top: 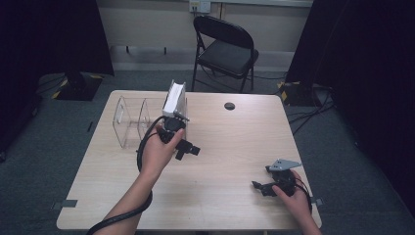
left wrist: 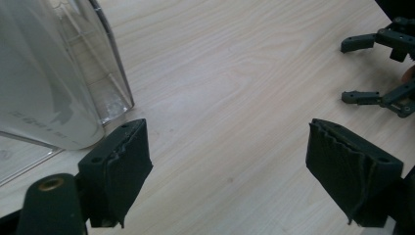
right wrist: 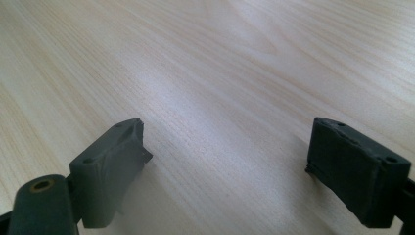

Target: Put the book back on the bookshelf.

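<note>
The white holder point(top: 174, 98) stands upright in the right-hand end of the clear rack point(top: 128, 122), at the far left of the table point(top: 230, 161). The left gripper point(top: 188, 148) hangs just in front of it, jaws wide apart and holding nothing; in the left gripper view the holder point(left wrist: 44, 88) lies just left of the jaws. Judging by this, a clean withdrawal matters: keep the jaws clear of the rack wall. The right gripper point(top: 260, 186) rests near the table's near right edge, likewise gaping and unloaded. Count: one holder, one rack, two grippers, one chair point(top: 225, 49).
</note>
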{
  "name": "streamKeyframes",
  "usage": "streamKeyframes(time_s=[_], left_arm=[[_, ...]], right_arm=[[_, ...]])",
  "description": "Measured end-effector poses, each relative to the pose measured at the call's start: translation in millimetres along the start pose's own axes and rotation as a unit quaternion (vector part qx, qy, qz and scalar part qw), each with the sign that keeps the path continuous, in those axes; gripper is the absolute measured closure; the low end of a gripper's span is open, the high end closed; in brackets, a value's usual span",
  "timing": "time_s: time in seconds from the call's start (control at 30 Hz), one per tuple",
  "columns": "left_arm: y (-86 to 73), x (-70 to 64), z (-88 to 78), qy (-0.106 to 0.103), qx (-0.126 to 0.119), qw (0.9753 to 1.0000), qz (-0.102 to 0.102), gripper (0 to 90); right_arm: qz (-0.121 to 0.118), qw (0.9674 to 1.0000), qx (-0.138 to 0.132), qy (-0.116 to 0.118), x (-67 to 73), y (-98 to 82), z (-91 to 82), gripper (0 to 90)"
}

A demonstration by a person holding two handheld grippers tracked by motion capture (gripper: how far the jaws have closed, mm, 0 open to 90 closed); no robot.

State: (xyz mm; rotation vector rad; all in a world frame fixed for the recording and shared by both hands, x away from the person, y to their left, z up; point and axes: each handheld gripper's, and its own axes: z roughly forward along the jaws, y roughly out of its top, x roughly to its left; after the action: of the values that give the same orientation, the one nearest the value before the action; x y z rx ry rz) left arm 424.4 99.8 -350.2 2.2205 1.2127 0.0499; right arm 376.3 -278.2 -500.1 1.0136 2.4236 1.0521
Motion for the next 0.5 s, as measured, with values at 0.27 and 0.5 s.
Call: streamKeyframes(time_s=[0.27,0.5], left_arm=[[-2.8,-6.7,7.4,-0.009,0.002,0.9999,0.011,16.1],[-8.7,-9.0,17.0,-0.013,0.000,0.9998,0.013,16.0]], right_arm=[[0.001,1.0000,0.000,0.000,0.1,0.0,0.1,12.6],[0.000,1.0000,0.000,0.000,0.0,0.0,0.0,12.6]])
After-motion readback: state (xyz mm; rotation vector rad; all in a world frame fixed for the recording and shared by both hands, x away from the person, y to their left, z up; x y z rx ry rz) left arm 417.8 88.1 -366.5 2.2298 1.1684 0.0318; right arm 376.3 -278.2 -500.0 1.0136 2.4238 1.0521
